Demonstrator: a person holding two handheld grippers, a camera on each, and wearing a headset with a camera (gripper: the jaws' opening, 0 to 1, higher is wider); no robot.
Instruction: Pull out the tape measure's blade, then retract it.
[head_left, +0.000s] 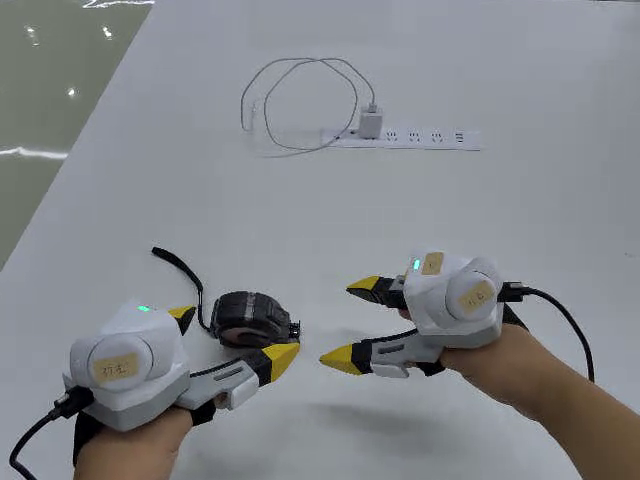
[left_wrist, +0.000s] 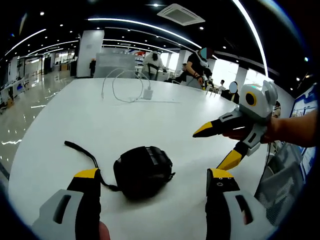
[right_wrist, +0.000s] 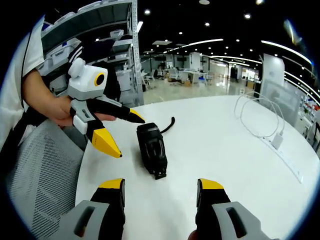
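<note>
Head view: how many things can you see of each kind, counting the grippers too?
Tape measure: 1
Power strip: 1
Charger: 1
White cable: 1
Grippers: 2, the left gripper and the right gripper
Total: 6

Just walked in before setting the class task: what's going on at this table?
A person holds tongs in each hand. The left tongs stand open around a black tape measure lying on the white table, not gripping it. The right tongs hang open beside it, facing it. The blade is not pulled out yet.
</note>
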